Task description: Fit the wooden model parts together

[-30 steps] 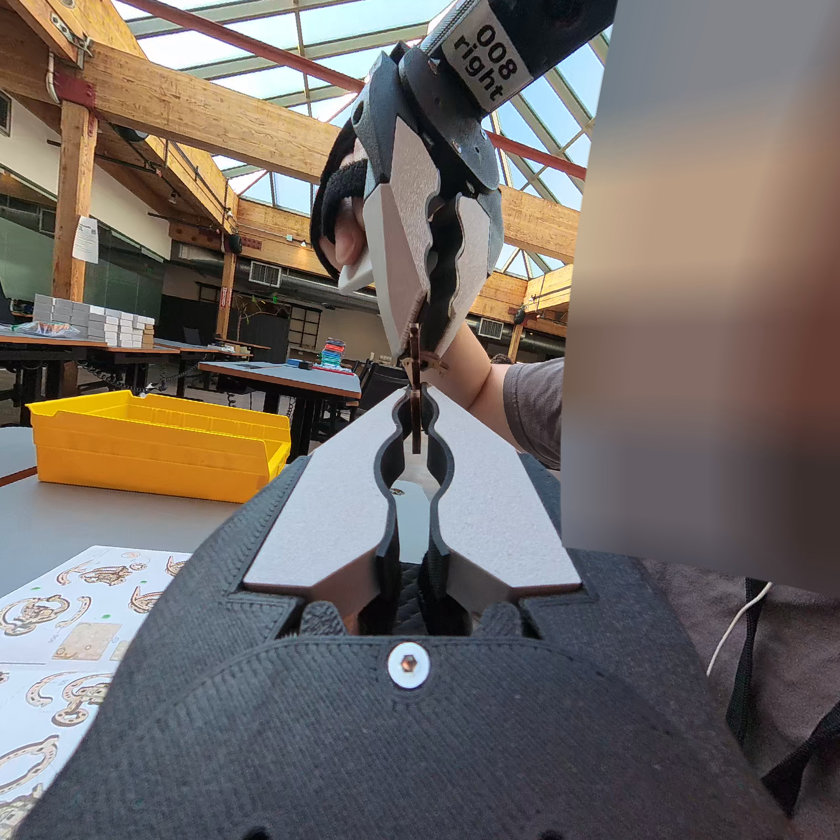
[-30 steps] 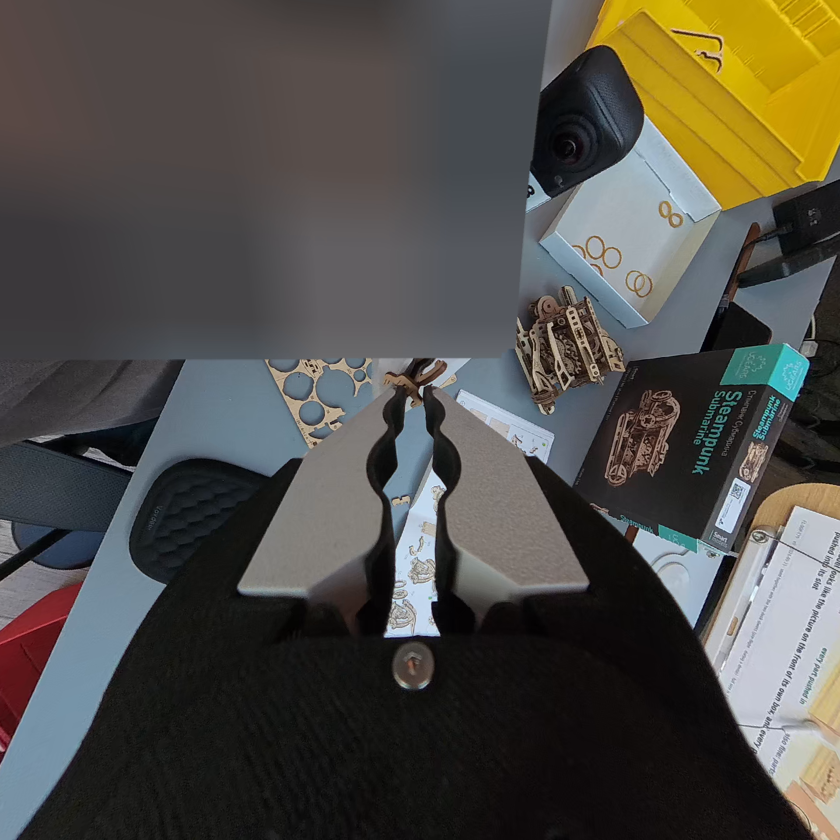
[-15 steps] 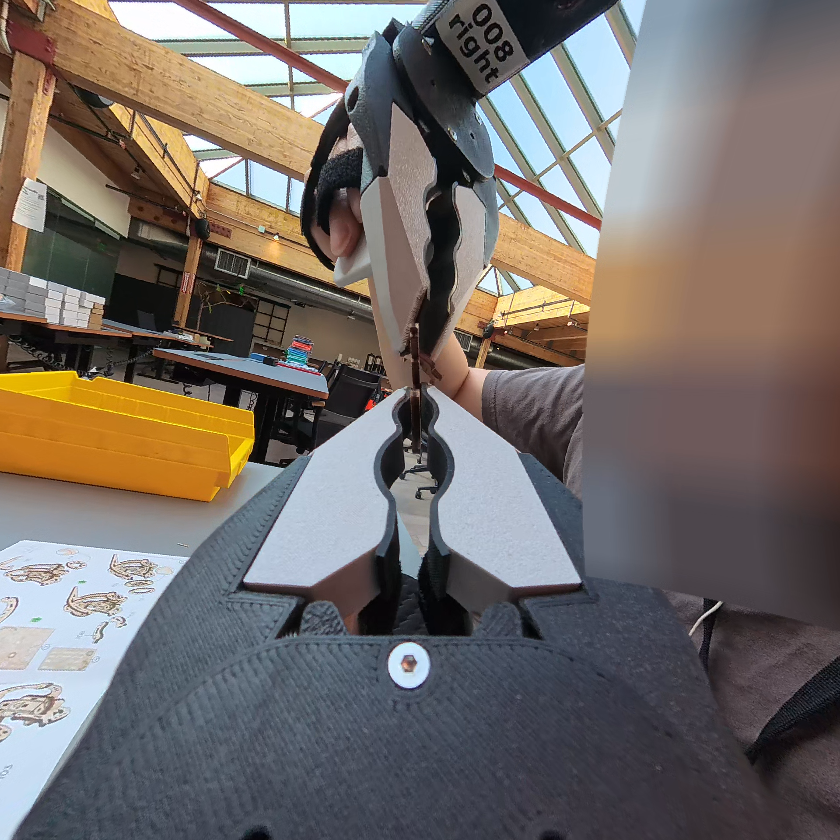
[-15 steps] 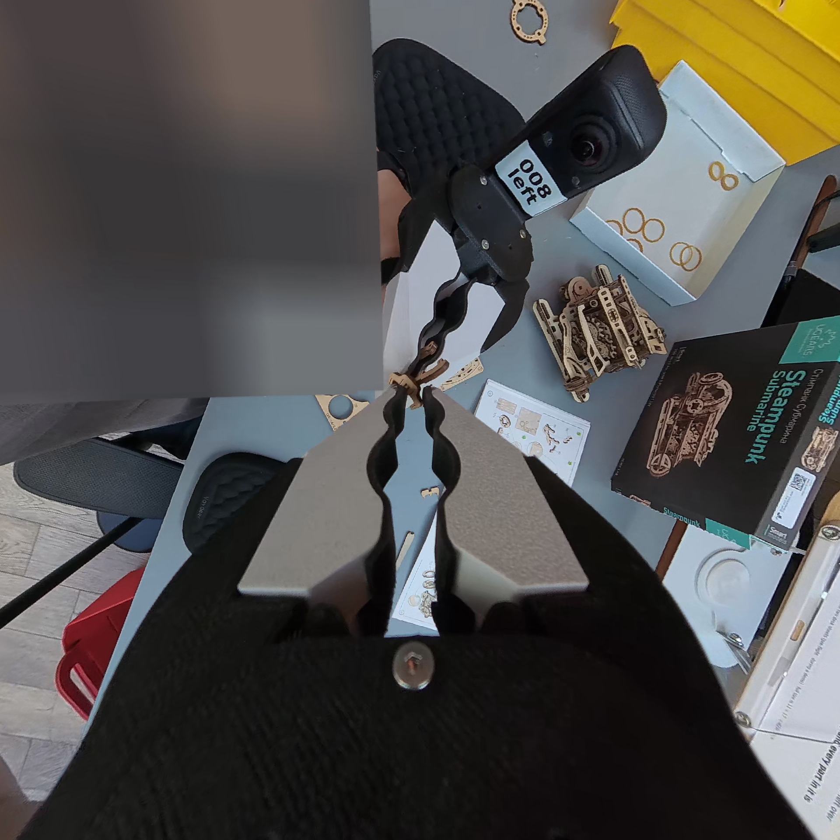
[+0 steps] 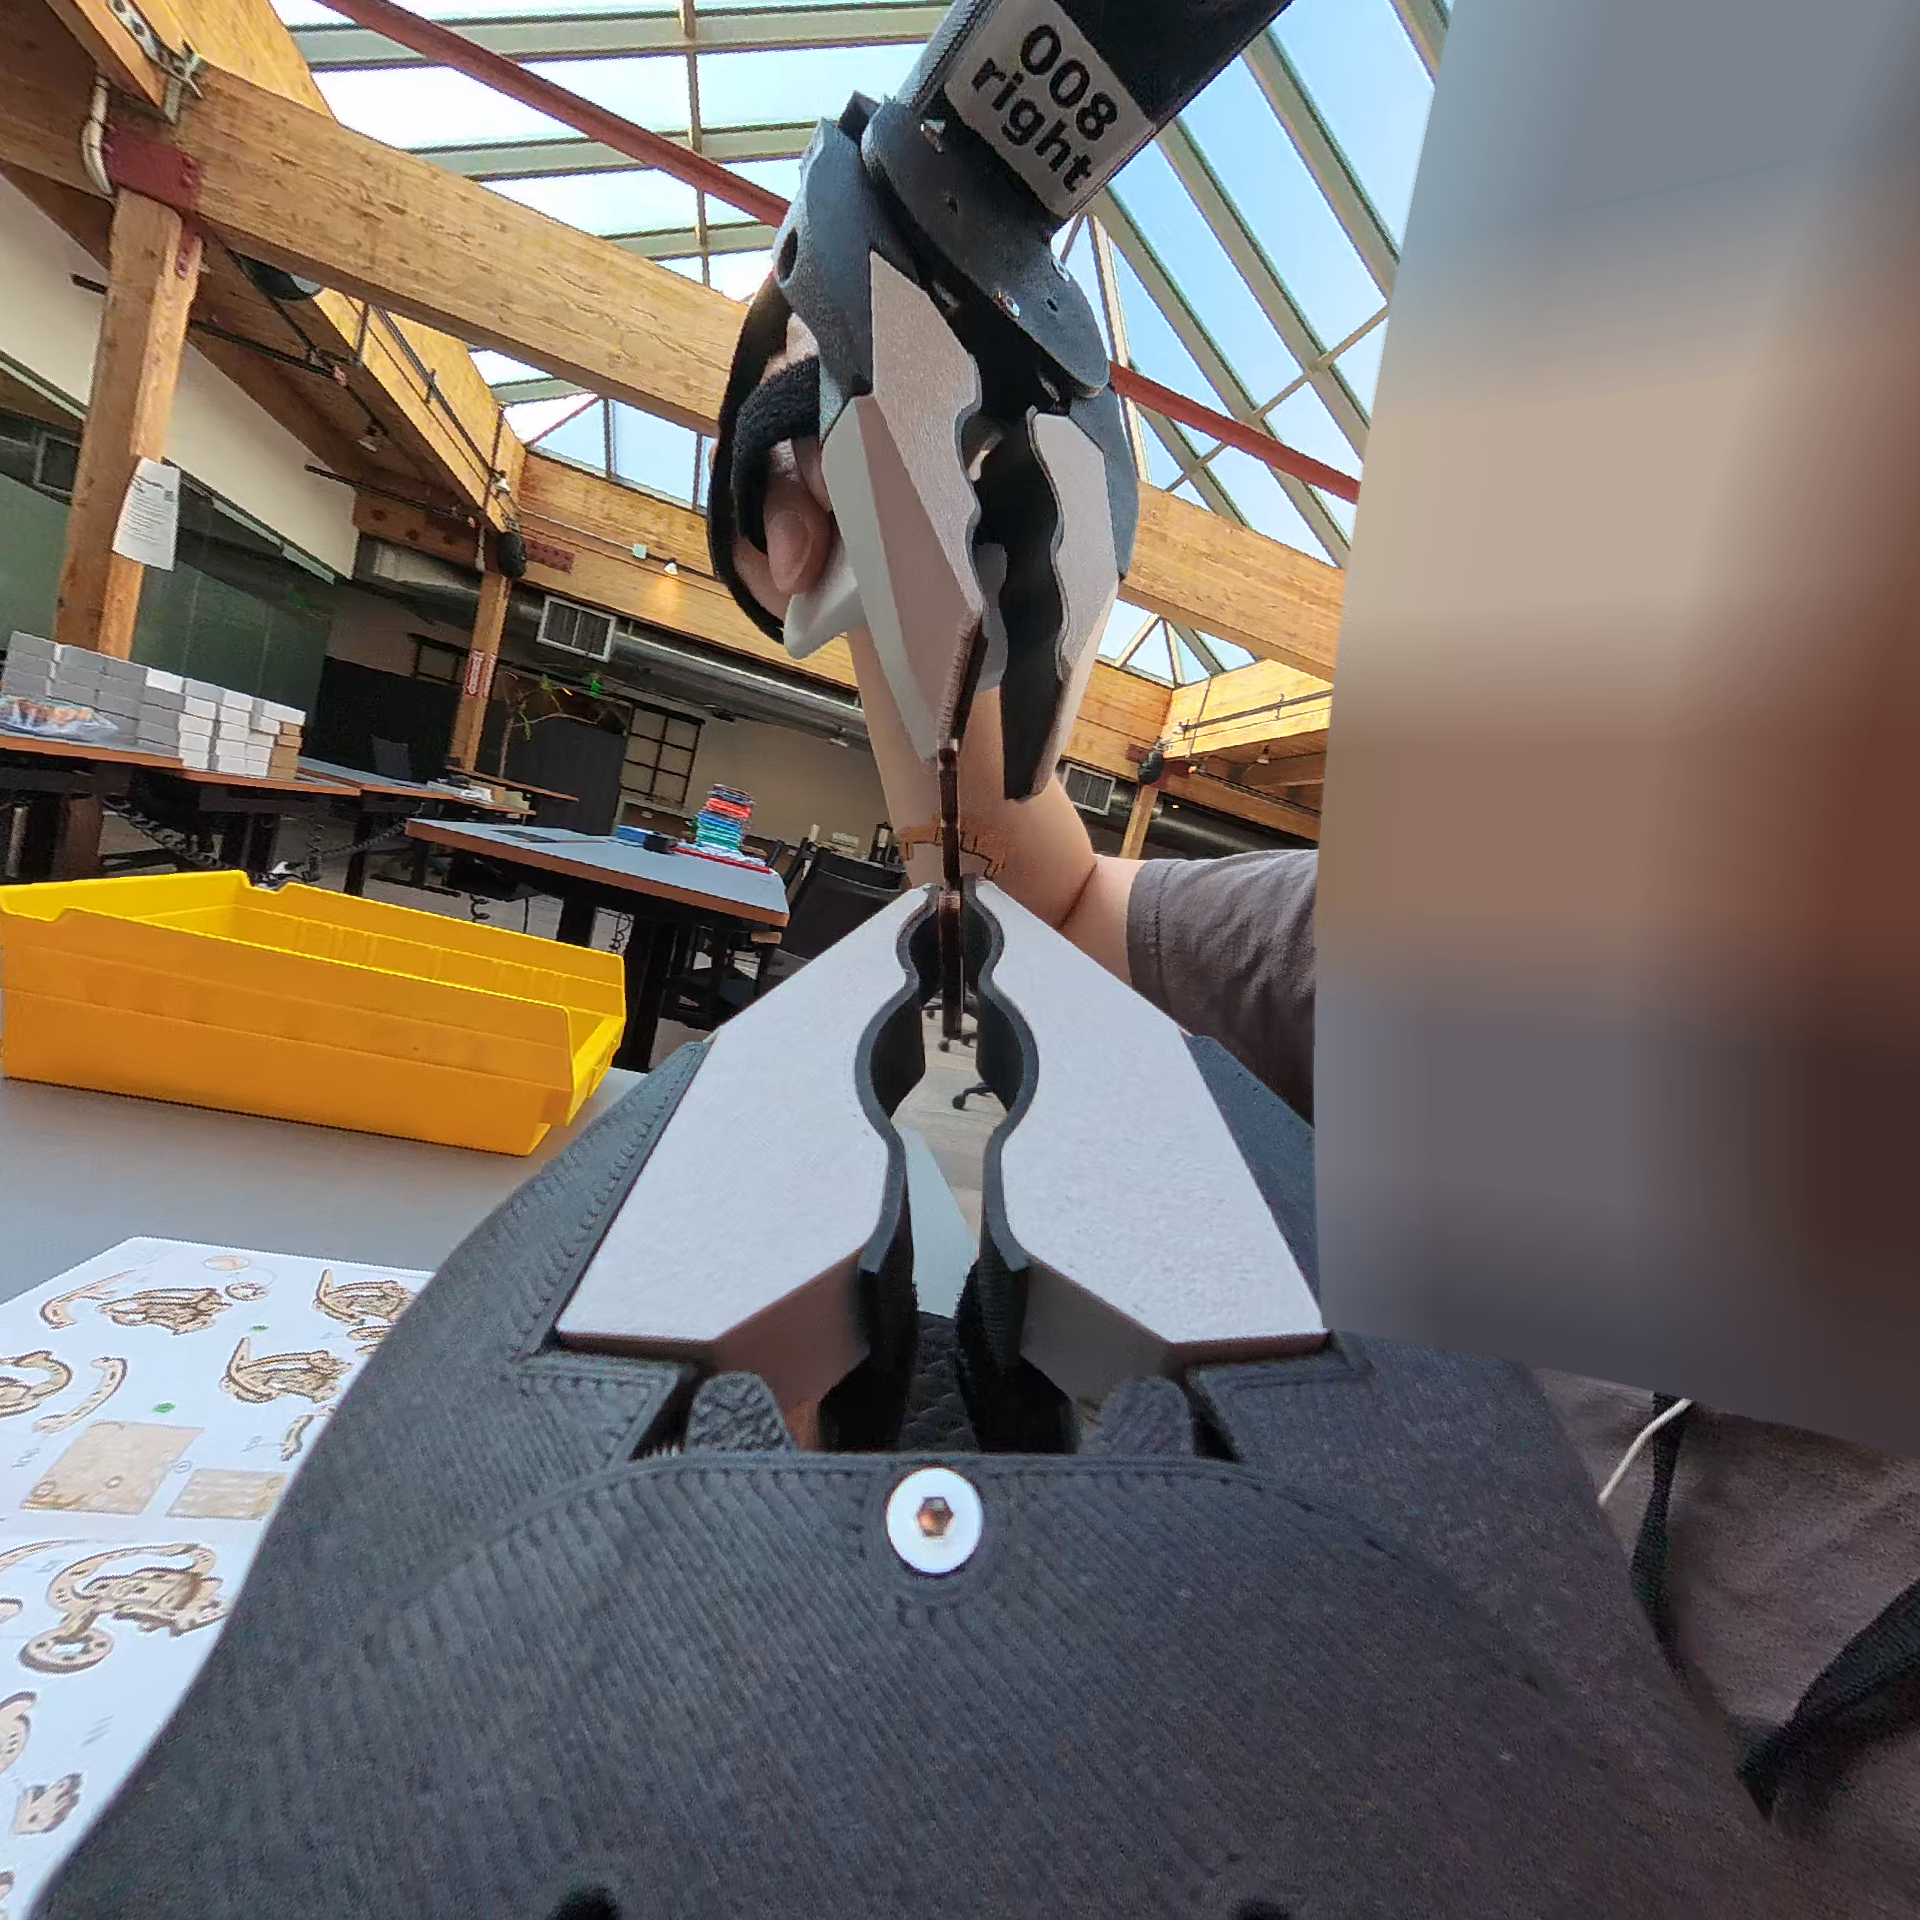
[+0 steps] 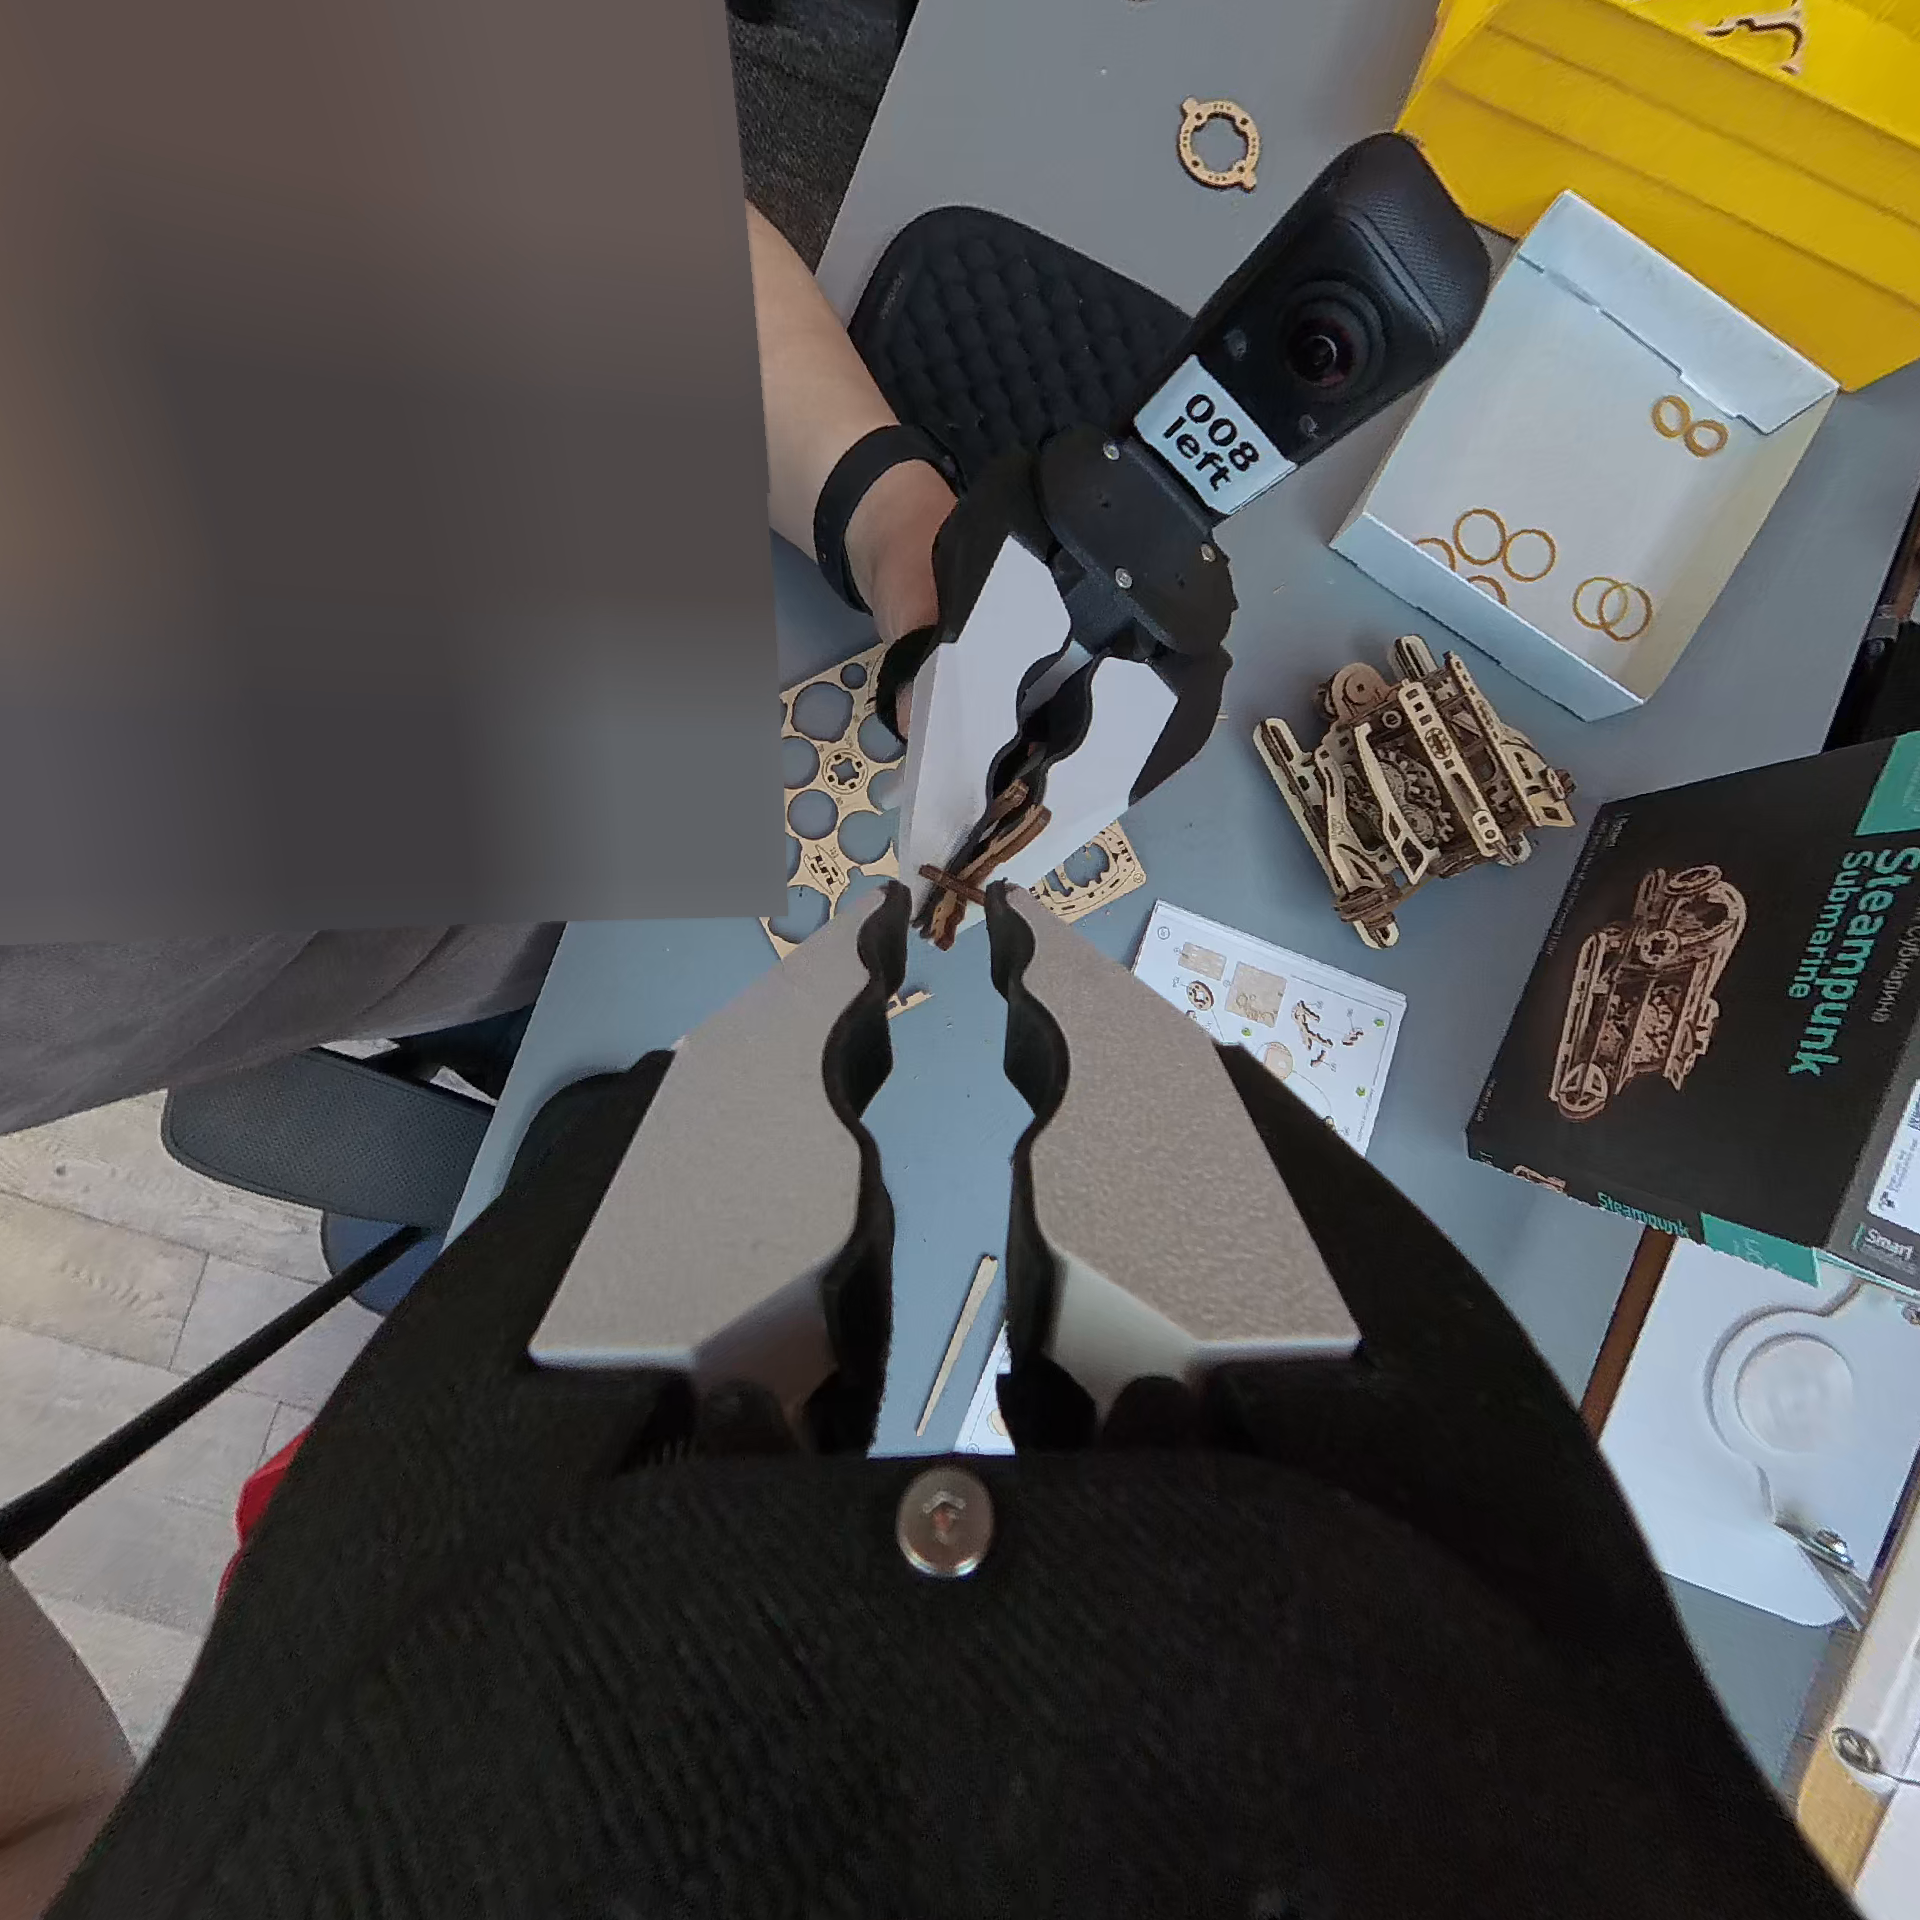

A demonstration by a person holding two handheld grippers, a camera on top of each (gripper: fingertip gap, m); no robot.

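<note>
My left gripper (image 5: 948,896) is shut on a thin dark wooden part (image 5: 947,821), held edge-on and pointing up, with a small toothed cross piece fitted on it. From the right wrist view the same part (image 6: 997,831) sticks out of the left gripper (image 6: 987,852) as a brown arm with a cross piece at its end. My right gripper (image 6: 943,902) is open, its fingertips either side of that end without gripping it. In the left wrist view the right gripper (image 5: 987,758) hangs just above, with its jaws apart.
On the grey table (image 6: 1195,862) lie a part-built wooden model (image 6: 1413,769), a dark kit box (image 6: 1704,997), a white box of rings (image 6: 1558,457), instruction sheets (image 6: 1268,997) (image 5: 156,1455), a cut-out sheet (image 6: 831,769) and a loose stick (image 6: 961,1340). A yellow bin (image 5: 291,1008) stands behind. Left and right tips are no more than a few centimetres apart.
My right gripper was shut on the part's end and has now opened. The left gripper keeps its hold. Both views have shifted slightly.
</note>
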